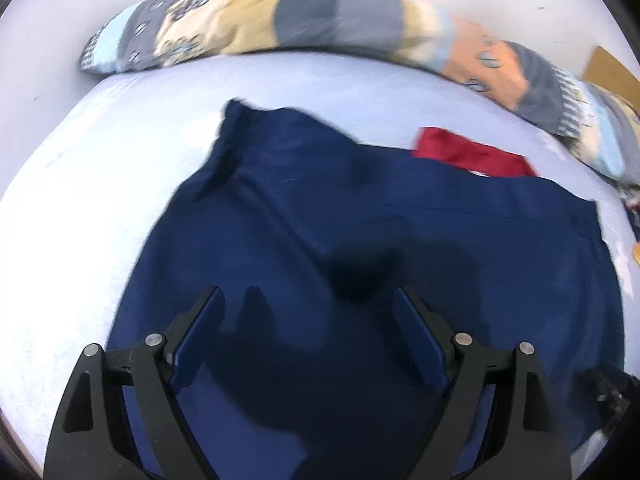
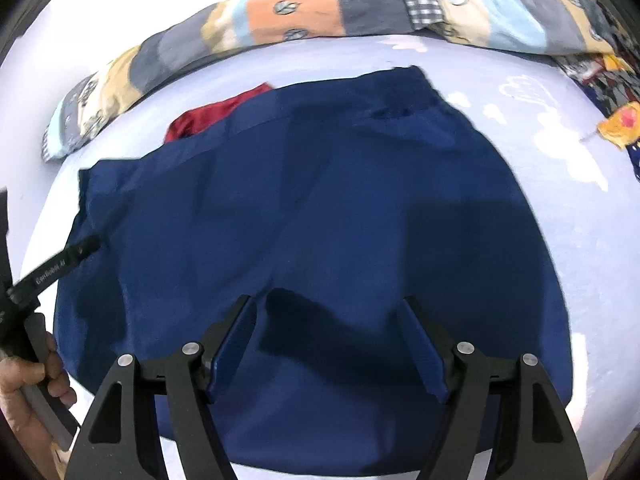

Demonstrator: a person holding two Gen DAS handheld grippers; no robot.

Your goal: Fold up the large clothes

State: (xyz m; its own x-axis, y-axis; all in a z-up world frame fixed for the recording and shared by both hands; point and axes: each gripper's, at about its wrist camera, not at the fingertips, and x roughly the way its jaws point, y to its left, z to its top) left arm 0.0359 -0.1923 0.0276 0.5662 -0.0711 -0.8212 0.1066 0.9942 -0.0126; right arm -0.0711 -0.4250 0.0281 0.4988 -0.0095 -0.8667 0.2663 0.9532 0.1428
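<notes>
White lettering is running along the black body of the left tongs (image 2: 86, 249) where they are reaching in from the left edge of the right wrist view; it is blurred, and I am only making out something like "AI" at its end. A bare hand (image 2: 28, 384) is gripping their handle low in that corner.

Everything is lying on a bed (image 1: 72, 208) covered by a pale lilac sheet, with faint white cloud-like prints showing to the right of the right tongs (image 2: 328, 314). A long patchwork quilt (image 1: 280, 24), in grey, tan, pale blue and orange panels, is bunched along the far edge of the bed, beyond both pairs of tongs.

The navy garment (image 1: 360, 240) is spreading flat directly ahead of and beneath both pairs, filling most of each view. The left tongs (image 1: 308, 304) are standing wide apart above it, holding nothing; the right tongs are likewise spread, with only cloth and shadow between their fingers.

A dark red cloth (image 1: 472, 152) is peeking out past the garment's far edge, mostly hidden under it. A yellow-orange printed item (image 2: 620, 124) is cut off at the far right, and I cannot tell what it is. Motion blur is softening the quilt's patterns.
</notes>
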